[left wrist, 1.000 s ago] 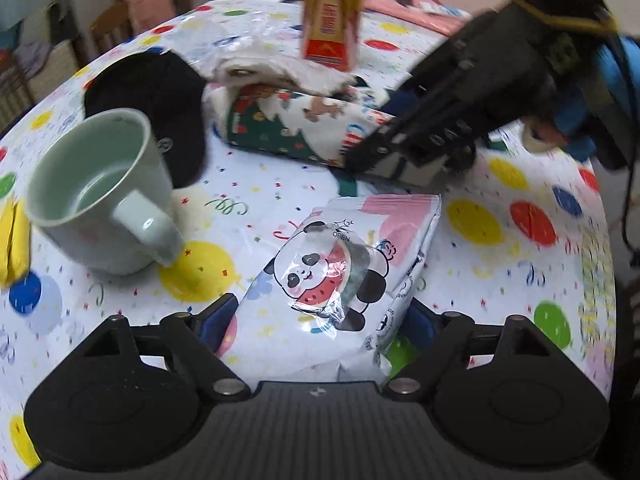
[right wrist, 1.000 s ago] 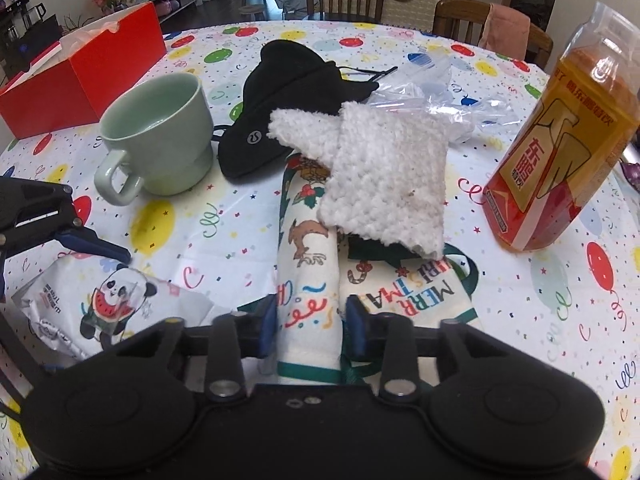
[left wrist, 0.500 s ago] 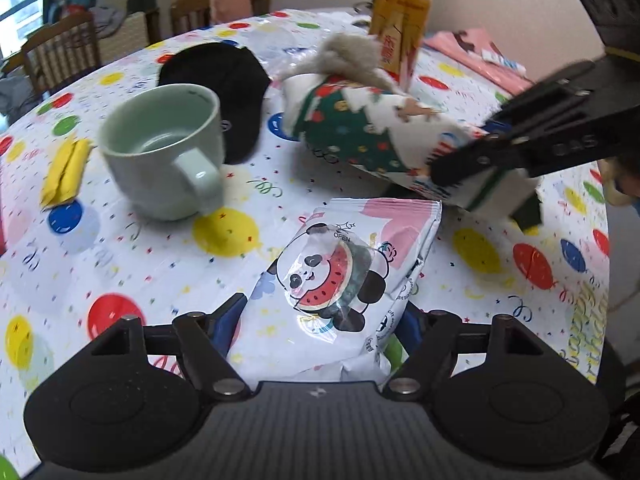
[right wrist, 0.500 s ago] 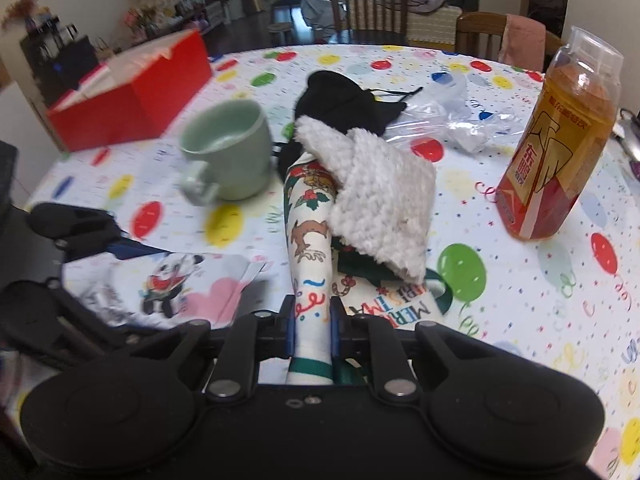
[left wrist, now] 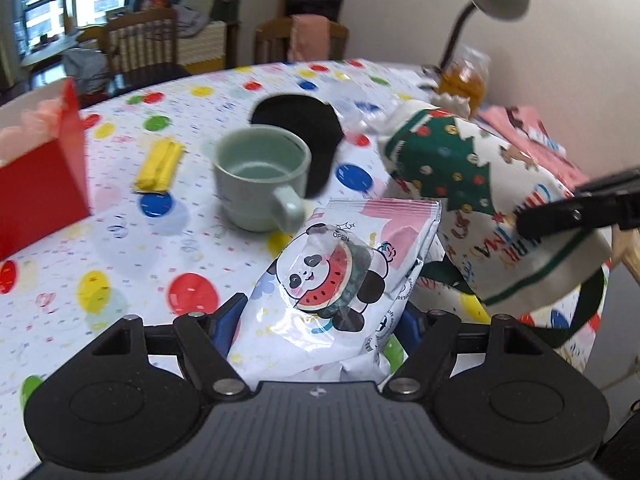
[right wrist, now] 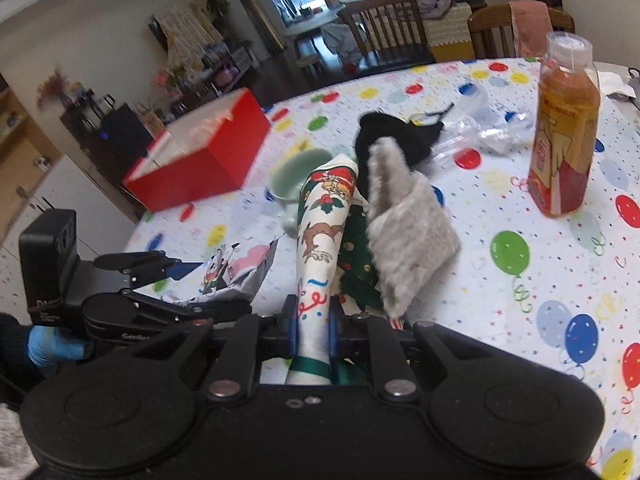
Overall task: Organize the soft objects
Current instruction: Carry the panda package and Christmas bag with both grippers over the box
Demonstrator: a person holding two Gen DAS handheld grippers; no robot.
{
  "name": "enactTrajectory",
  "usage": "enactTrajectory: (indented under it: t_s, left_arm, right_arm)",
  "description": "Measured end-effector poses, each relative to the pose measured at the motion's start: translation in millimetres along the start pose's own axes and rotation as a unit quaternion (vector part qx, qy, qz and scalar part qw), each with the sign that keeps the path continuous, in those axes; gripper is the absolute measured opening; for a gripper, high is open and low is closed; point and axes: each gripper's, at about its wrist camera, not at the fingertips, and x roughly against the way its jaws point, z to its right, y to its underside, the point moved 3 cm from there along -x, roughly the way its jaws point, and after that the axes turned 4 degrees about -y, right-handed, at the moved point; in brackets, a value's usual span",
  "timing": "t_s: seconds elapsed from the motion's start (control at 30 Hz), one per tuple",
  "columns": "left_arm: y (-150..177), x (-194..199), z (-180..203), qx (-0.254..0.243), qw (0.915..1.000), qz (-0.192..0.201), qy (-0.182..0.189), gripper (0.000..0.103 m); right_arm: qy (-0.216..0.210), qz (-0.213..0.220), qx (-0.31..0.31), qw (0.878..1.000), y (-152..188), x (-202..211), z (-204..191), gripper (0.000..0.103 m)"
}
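A Christmas-print cloth (right wrist: 320, 240), a fuzzy grey-white piece (right wrist: 404, 232) draped on it, hangs clamped in the right gripper (right wrist: 313, 326), lifted above a round table (left wrist: 120, 248) in balloon-print covering. The left gripper (left wrist: 316, 320) holds a panda-print packet (left wrist: 336, 280). Around them: 1 green mug (left wrist: 260, 176), a red box (right wrist: 200, 152), an orange drink bottle (right wrist: 564, 136) (wooden chairs (right wrist: 384, 24) and windows beyond).

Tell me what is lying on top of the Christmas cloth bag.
A fuzzy grey-white cloth is draped over the Christmas cloth bag, which the right claw grips. The bag's print beneath the cloth is covered.
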Motion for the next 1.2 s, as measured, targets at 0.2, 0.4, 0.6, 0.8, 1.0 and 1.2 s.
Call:
enactTrajectory:
  t_s: [0.2, 0.4, 0.6, 0.8, 1.0, 1.2]
  left_arm:
    - [-11.9, 31.7, -15.0, 0.034, 0.9991, 0.017, -0.018, 0.075]
    - [-20.5, 56.3, -32.4, 0.057, 0.9976, 0.032, -0.025, 0.075]
    - [-31.3, 76.2, -53.5, 0.066, 0.9961, 0.041, -0.042, 0.075]
    - [-45.4, 100.9, -86.3, 0.076, 0.9936, 0.058, -0.061, 0.075]
    - [-60.5, 125.2, -123.7, 0.073, 0.9907, 0.076, -0.086, 0.075]
    - [-73.2, 138.2, -167.7, 0.069, 0.9869, 0.08, -0.122, 0.075]
  right_arm:
    - [-0.024, 0.03, -0.012, 0.999, -12.7, 15.5, -18.5, 0.013]
    - [-0.05, 0.053, -0.021, 0.997, -26.4, 30.9, -36.1, 0.013]
    - [-0.051, 0.071, -0.012, 0.996, -44.6, 32.7, -58.7, 0.013]
    - [-0.052, 0.075, 0.007, 0.996, -71.0, 22.6, -87.9, 0.013]
    - [-0.071, 0.08, 0.026, 0.994, -105.6, 4.4, -122.9, 0.013]
    - [-0.079, 0.078, 0.061, 0.992, -142.5, -26.8, -164.0, 0.013]
